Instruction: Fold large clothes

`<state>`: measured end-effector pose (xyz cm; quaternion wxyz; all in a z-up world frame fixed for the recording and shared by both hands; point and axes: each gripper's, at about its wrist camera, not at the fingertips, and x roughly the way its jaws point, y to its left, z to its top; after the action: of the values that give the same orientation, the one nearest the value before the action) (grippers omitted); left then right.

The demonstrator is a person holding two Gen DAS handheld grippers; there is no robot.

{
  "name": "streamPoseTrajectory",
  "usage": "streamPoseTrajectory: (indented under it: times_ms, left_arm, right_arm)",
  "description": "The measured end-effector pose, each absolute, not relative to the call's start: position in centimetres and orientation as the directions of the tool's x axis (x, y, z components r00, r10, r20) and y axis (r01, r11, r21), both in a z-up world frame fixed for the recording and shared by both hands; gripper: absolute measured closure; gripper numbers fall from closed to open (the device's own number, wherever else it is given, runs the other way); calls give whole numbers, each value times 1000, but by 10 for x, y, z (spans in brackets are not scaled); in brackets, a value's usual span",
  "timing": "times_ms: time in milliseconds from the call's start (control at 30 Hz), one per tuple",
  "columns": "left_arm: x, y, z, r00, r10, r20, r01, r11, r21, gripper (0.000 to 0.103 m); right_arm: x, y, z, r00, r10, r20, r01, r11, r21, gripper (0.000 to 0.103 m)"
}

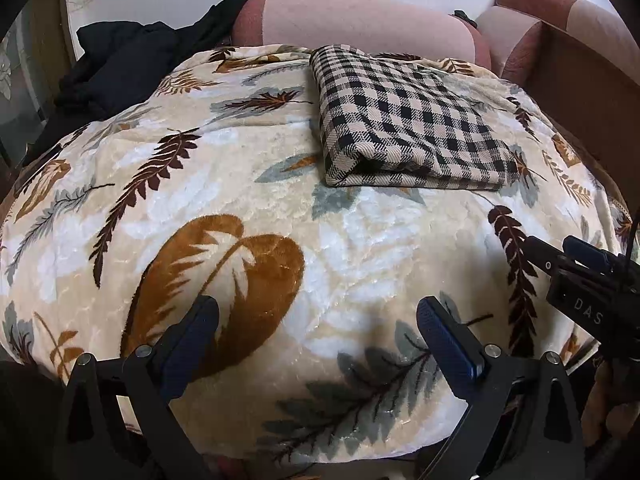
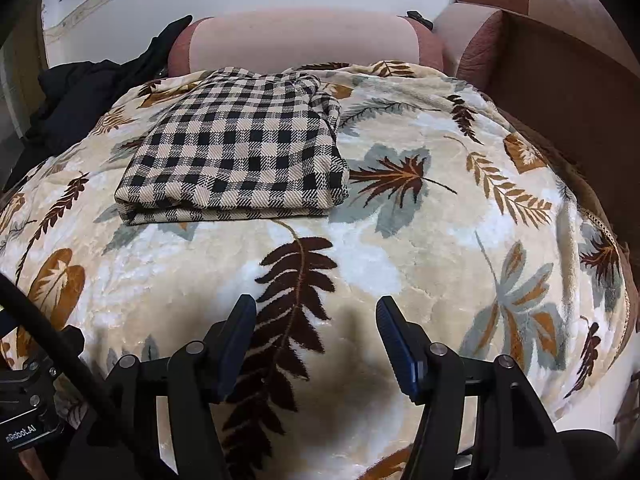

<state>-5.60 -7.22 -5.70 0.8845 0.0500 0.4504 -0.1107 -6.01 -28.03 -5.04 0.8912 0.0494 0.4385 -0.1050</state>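
Where it lies folded flat, checked garment [image 2: 236, 156], neat rectangle, both grippers' fingers [image 1: 444, 340] apart, empty

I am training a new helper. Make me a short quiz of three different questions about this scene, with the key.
1. True or false: the checked cloth lies folded on the leaf blanket.
2. Which does the left claw hold? A) the checked cloth B) the black garment C) nothing
3. Fill in: the right claw hangs ____ over the blanket, with nothing between its fingers.

Key: 1 true; 2 C; 3 open
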Motion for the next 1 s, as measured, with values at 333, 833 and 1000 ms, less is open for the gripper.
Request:
streamPoseTrajectory:
  times_ms: [333,833,1000]
  left_arm:
    - [-59,-73,-58,558,-161,-814,249,968,-21,4]
    - [-57,-68,-60,539,-168,-826,242,969,-39,4]
    - [-57,-67,-60,541,-168,-824,242,969,-38,4]
  right_arm:
    - [-62,-280,-49,596,-148,-789,231,973,-8,35]
    - [-62,-278,-51,594,-150,-791,224,974,-17,34]
    - [-62,-278,-50,599,-155,-786,219,975,-26,34]
